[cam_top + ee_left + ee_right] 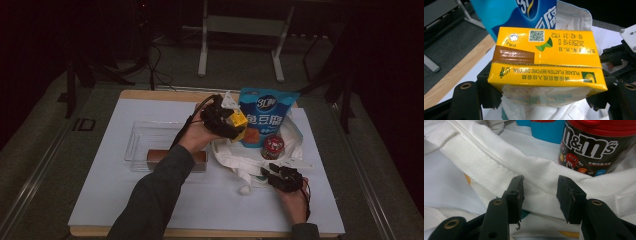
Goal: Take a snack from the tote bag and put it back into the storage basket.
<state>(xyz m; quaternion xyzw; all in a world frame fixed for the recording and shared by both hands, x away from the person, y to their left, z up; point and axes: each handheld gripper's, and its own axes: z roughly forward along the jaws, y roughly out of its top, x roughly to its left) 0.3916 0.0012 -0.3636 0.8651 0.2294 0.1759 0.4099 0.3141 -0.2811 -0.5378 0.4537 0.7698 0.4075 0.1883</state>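
The left gripper (pixel 226 121) has its jaws clamped on a yellow carton (pixel 544 60), held in the air above the white cloth bag (pixel 235 159) near the far edge of the bench (pixel 100 200). The right gripper (pixel 540 191) has its jaws apart at the bag's hem, beside the M&M's jar (pixel 596 147) and the blue pouch (pixel 265 112)

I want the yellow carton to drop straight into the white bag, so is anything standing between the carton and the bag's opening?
Nothing visible blocks it. The left claw holds the yellow carton above the white bag. The blue pouch and the candy jar stand just beyond.
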